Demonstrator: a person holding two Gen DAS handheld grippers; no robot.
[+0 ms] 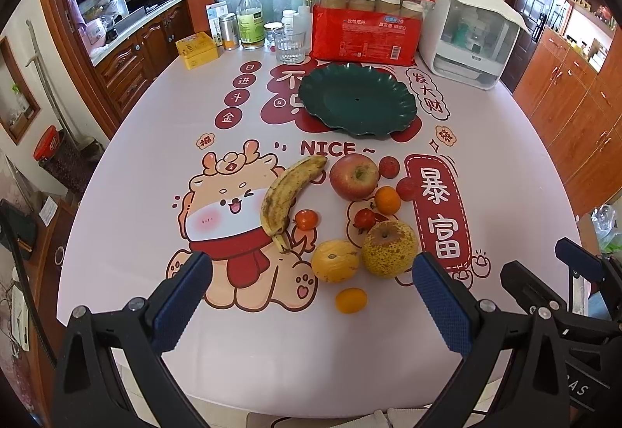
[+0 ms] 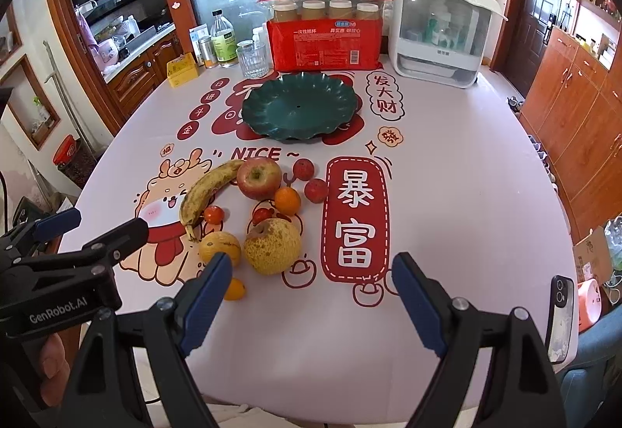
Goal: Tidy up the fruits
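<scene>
A dark green scalloped plate [image 1: 357,101] [image 2: 297,108] sits empty on the printed tablecloth. Nearer lie loose fruits: a spotted banana [image 1: 287,194] [image 2: 208,191], a red apple [image 1: 353,176] [image 2: 258,177], a brown-speckled pear [image 1: 390,249] [image 2: 273,246], a yellow round fruit [image 1: 335,261] [image 2: 219,246], small oranges [image 1: 387,200] [image 1: 351,300], small tomatoes and red lychee-like fruits. My left gripper [image 1: 311,296] is open and empty, just short of the fruits. My right gripper [image 2: 311,288] is open and empty, right of the pear. Each gripper shows at the edge of the other's view.
At the table's far edge stand a red pack of paper cups [image 1: 365,31], a white lidded dispenser box [image 1: 472,35], a glass tumbler [image 1: 289,45], bottles and a yellow tin [image 1: 197,49]. A phone [image 2: 559,319] lies at the near right edge. Wooden cabinets line both sides.
</scene>
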